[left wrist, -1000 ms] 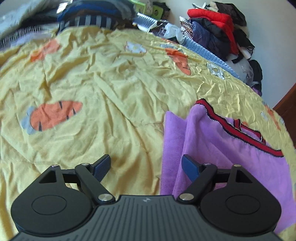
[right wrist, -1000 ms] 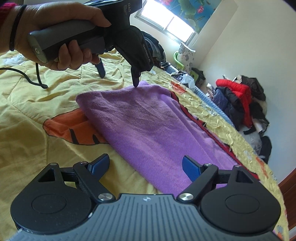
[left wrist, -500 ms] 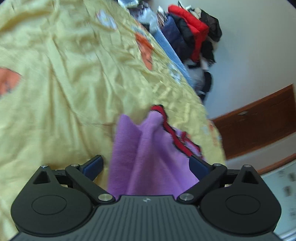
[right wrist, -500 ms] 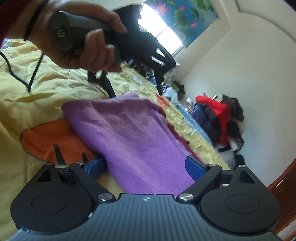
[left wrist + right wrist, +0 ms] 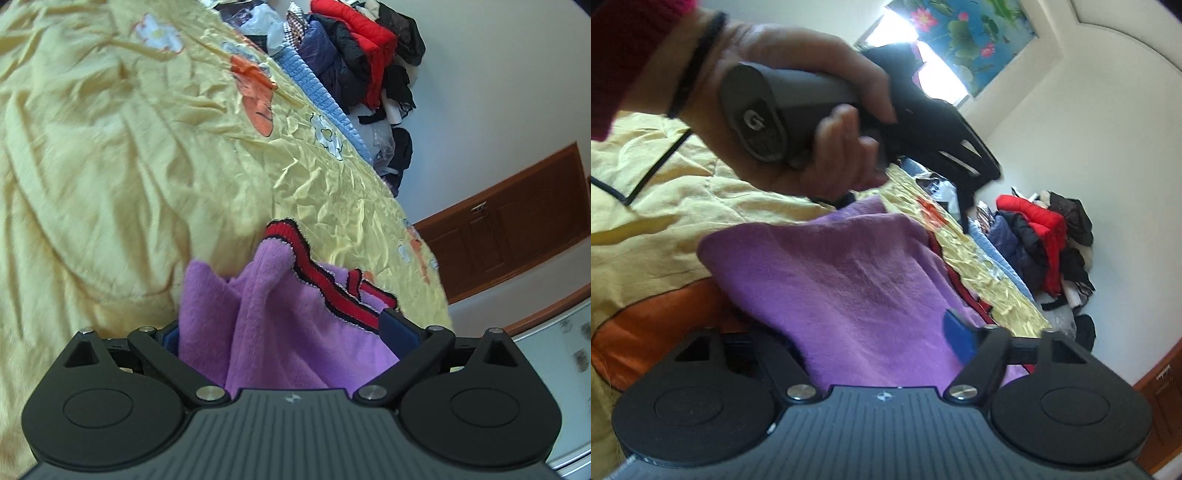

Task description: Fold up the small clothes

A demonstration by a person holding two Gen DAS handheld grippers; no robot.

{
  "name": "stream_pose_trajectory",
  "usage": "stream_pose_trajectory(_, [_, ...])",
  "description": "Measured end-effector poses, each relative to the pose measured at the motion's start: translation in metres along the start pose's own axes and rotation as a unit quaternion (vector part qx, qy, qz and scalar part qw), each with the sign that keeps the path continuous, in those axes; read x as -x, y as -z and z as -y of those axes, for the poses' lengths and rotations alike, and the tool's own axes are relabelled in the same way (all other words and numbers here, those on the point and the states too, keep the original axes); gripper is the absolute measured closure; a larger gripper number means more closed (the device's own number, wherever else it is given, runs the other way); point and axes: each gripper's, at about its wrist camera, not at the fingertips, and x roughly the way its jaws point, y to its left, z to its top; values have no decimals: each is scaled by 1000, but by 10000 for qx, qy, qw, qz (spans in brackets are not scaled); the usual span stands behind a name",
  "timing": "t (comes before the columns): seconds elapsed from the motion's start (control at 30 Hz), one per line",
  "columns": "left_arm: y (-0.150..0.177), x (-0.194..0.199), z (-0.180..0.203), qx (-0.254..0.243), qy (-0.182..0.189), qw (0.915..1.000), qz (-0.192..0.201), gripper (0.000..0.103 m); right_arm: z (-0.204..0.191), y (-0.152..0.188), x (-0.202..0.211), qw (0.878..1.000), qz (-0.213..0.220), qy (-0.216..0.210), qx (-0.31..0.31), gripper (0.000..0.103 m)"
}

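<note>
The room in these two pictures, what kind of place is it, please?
Most likely a bedroom at home. A yellow bedspread with orange prints covers a wide, soft surface, a pile of clothes lies against the wall, and a wooden door and a window show.

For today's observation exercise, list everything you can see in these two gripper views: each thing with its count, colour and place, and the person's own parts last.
Purple garment: one, purple with red-and-black trim, bunched on the bedspread between both grippers' jaws.
Bedspread: one, yellow with orange carrot and white flower prints, covering the bed.
Clothes pile: one heap, red, navy and black, against the far wall.
Blue knit: one, light blue, along the bed's far edge.
Wooden cabinet: one, brown, by the wall.
Window: one, bright, under a blue flower-print blind.
Cable: one, black, across the bedspread.
Left gripper: black, blue pads, jaws wide around the garment.
Right gripper: black, jaws closing, garment between them.
Left hand: one, red sleeve, black wristband, holding the left gripper's handle.
</note>
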Motion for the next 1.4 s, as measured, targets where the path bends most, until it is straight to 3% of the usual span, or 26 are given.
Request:
stream_pose_trajectory(0.03, [1, 1, 3, -81, -86, 9999, 26, 6, -3, 0, 0, 10000, 15, -44, 42, 47])
stream_pose_trajectory(0.1, [4, -1, 10, -282, -303, 9991, 65, 28, -5, 0, -1, 9999, 28, -142, 65, 57])
stream_pose_trajectory(0.13, [6, -3, 11, -308, -458, 9985, 21, 55, -5, -1, -1, 9997, 31, -229, 73, 66])
stream_pose_trajectory(0.17, [7, -5, 11, -309, -654, 9974, 15, 68, -5, -1, -1, 9995, 28, -317, 62, 70])
stream_pose_trajectory(0.27, [12, -4, 12, -422, -888, 9950, 178, 88, -4, -1, -1, 9987, 17, -503, 41, 85])
stream_pose_trajectory(0.53, [20, 10, 40, -749, -1183, 9888, 517, 91, 31, 4, 11, 9918, 279, -1017, -724, 93])
stream_pose_trajectory(0.73, [21, 24, 70, -751, -1237, 9871, 680, 91, 63, 13, 40, 9874, 712, -937, -1056, 94])
stream_pose_trajectory(0.93, [22, 34, 99, -488, -1366, 9866, 752, 91, 99, 28, 64, 9783, 865, -1003, -1593, 94])
stream_pose_trajectory(1.17, [32, 32, 138, -491, -1539, 9817, 1006, 91, 143, 54, 79, 9551, 834, -1217, -2569, 94])
stream_pose_trajectory(1.4, [46, 15, 181, -739, -1706, 9758, 1154, 91, 183, 91, 84, 9222, 762, -1349, -3544, 94])
